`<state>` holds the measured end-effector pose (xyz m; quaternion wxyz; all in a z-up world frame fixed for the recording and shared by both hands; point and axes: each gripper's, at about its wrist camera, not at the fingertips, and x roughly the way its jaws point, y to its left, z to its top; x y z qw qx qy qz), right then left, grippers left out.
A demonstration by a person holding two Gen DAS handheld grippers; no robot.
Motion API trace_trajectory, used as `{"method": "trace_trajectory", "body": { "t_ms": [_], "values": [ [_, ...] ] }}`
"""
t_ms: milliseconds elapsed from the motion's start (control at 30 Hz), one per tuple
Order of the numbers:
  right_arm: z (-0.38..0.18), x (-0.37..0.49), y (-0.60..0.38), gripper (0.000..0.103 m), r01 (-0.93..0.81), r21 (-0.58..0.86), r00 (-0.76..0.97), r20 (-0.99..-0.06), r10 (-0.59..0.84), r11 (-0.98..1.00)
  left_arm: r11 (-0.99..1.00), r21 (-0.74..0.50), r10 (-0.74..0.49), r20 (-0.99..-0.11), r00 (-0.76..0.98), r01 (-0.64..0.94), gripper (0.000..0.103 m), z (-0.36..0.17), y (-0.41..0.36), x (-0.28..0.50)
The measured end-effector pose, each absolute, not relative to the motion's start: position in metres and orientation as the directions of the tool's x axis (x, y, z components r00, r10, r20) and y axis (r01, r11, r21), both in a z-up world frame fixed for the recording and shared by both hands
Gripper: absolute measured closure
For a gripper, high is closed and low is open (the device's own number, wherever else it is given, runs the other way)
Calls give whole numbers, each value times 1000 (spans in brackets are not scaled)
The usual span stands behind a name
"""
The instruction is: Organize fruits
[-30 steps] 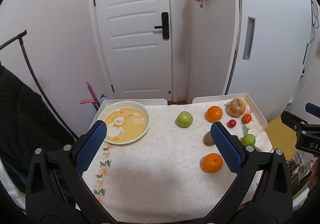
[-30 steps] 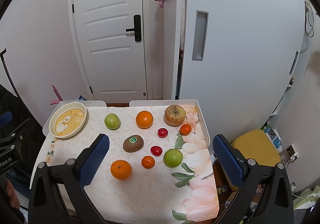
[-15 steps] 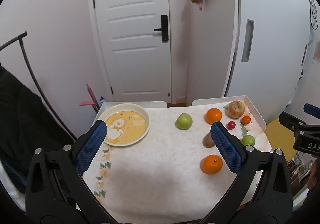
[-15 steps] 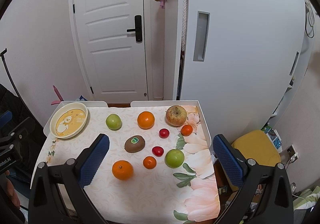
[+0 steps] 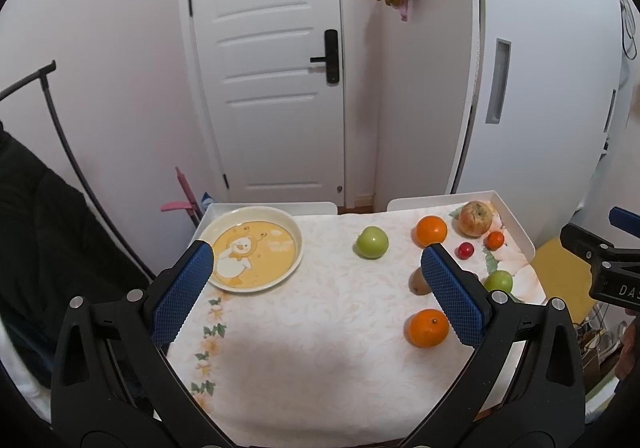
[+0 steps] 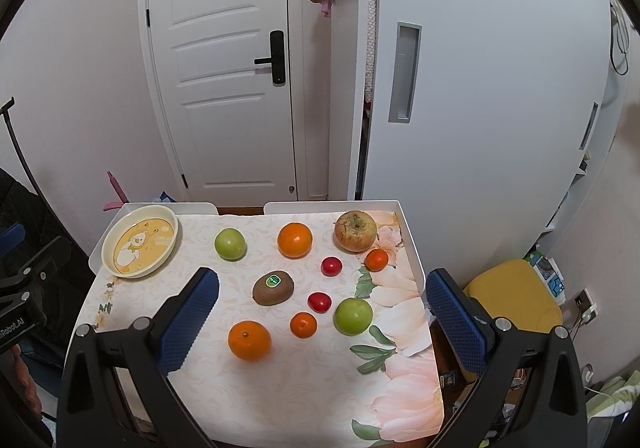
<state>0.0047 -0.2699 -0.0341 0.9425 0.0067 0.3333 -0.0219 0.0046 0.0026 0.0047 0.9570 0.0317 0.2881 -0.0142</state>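
A yellow duck plate (image 6: pixel 140 240) sits empty at the table's far left; it also shows in the left wrist view (image 5: pixel 256 248). Fruit lies loose on the cloth: two green apples (image 6: pixel 230 244) (image 6: pixel 353 316), two oranges (image 6: pixel 295 239) (image 6: pixel 249 340), a kiwi (image 6: pixel 273 287), a reddish apple (image 6: pixel 355 230), small tangerines (image 6: pixel 303 325) and cherry tomatoes (image 6: pixel 331 266). My left gripper (image 5: pixel 316 284) is open and empty above the table's near side. My right gripper (image 6: pixel 320 308) is open and empty, above the near fruit.
The table (image 6: pixel 280 388) has a floral cloth and a raised white rim (image 6: pixel 408 244). A white door (image 6: pixel 224 68) and wardrobe stand behind. A yellow stool (image 6: pixel 516 296) is at the right. A dark chair (image 5: pixel 36 248) is at the left.
Both grippers have pulled back and risen slightly, so the table sits lower in view. Nothing on the table has moved. Both grippers stay open.
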Motion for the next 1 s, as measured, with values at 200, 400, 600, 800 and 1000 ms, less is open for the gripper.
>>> {"method": "trace_trajectory", "body": {
  "t_ms": [200, 400, 600, 800, 1000],
  "values": [
    [-33, 4, -270, 0, 45, -2, 777, -628, -37, 999, 998, 49, -11, -553, 833, 46, 0, 4, 4, 5],
    [-33, 6, -260, 0, 49, 1, 777, -629, -38, 999, 997, 44, -24, -560, 828, 58, 0, 4, 8, 7],
    [-29, 5, -262, 0, 64, 7, 765, -643, -45, 998, 994, 46, -56, -585, 809, 102, 0, 7, 8, 18],
    [-43, 2, -275, 0, 64, -4, 748, -662, -50, 998, 986, 43, -99, -629, 771, 162, 0, -14, -4, 31],
    [-77, 8, -299, 0, 16, -27, 708, -705, -30, 1000, 976, 48, -125, -676, 726, 214, 0, -47, -35, 34]
  ]
}}
